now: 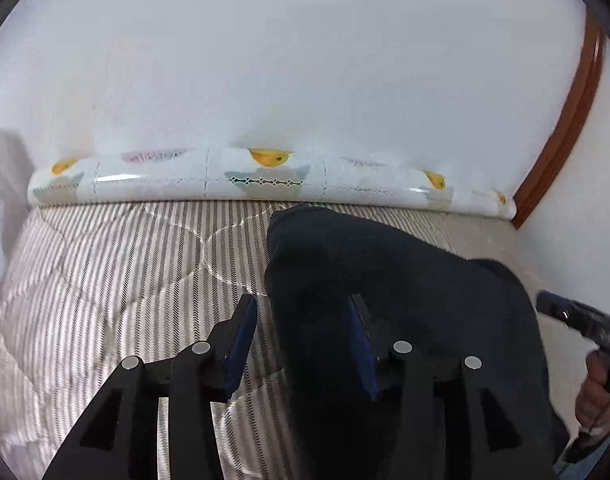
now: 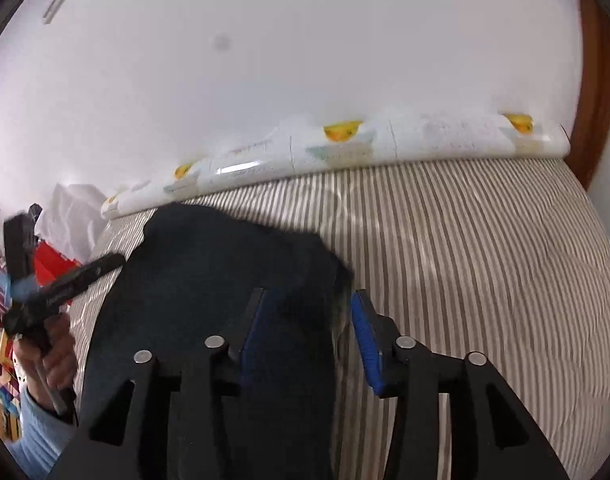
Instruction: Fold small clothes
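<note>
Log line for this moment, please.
stage: fold | dark garment on striped bed cover | left tool: open, straddling edge | right tool: open, straddling edge

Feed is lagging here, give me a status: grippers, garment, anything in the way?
Left gripper open, right gripper open, dark garment lying between both sets of pads on the striped bedding. Nothing in the way.

Dark garment (image 1: 405, 300) bunched on striped bed

Black tool (image 2: 305, 304), blue pads (image 2: 367, 344), silver screws, light-blue sleeve (image 2: 41, 424)
</note>
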Action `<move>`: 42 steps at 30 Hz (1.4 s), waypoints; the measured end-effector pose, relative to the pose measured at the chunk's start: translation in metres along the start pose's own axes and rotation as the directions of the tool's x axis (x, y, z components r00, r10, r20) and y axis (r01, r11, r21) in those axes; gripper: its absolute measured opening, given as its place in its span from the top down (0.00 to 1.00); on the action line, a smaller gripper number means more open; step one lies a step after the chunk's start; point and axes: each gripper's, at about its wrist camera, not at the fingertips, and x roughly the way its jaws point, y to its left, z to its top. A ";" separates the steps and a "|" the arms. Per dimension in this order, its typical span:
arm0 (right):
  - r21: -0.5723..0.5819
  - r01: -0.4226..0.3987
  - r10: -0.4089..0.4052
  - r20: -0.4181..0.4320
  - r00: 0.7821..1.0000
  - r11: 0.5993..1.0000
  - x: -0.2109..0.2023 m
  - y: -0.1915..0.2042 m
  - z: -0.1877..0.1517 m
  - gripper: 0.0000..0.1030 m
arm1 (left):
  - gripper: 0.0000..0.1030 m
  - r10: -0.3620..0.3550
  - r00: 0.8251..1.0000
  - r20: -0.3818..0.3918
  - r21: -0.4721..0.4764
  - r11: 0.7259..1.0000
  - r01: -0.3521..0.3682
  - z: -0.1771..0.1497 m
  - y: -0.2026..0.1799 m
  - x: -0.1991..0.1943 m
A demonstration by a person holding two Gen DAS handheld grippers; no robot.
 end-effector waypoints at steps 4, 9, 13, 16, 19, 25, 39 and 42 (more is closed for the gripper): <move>0.086 -0.011 0.012 -0.015 1.000 0.996 -0.010 -0.013 -0.037 0.57 | 0.52 -0.047 0.998 -0.031 -0.011 0.999 0.047 0.000 0.000 0.000; 0.118 -0.091 0.096 -0.044 0.994 0.989 -0.002 -0.003 -0.060 0.64 | 0.52 -0.087 0.995 -0.044 0.009 0.996 0.088 -0.002 -0.006 -0.003; 0.119 -0.089 0.087 0.021 0.996 0.989 -0.015 0.000 -0.057 0.91 | 0.52 -0.084 0.995 -0.058 0.012 0.996 0.085 -0.001 -0.006 -0.005; 0.156 -0.146 0.125 0.134 0.983 0.977 -0.041 -0.007 -0.056 0.93 | 0.52 -0.091 0.994 -0.056 0.012 0.996 0.092 0.000 -0.005 -0.008; 0.187 -0.070 0.054 0.091 0.994 0.980 -0.034 -0.005 -0.056 0.92 | 0.52 -0.081 0.995 -0.064 0.022 0.996 0.082 -0.001 -0.007 -0.011; 0.200 -0.006 -0.007 0.061 0.998 0.980 -0.054 -0.002 -0.079 0.65 | 0.48 -0.018 0.998 -0.066 0.070 0.997 0.023 -0.007 -0.018 -0.033; 0.181 -0.102 0.072 0.164 0.984 0.978 -0.061 0.002 -0.102 0.95 | 0.42 -0.146 0.984 -0.100 -0.028 0.989 0.144 -0.130 0.001 -0.093; 0.235 -0.146 0.109 0.165 0.980 0.961 -0.065 -0.009 -0.103 0.95 | 0.42 -0.164 0.982 -0.094 -0.085 0.984 0.156 -0.140 0.006 -0.103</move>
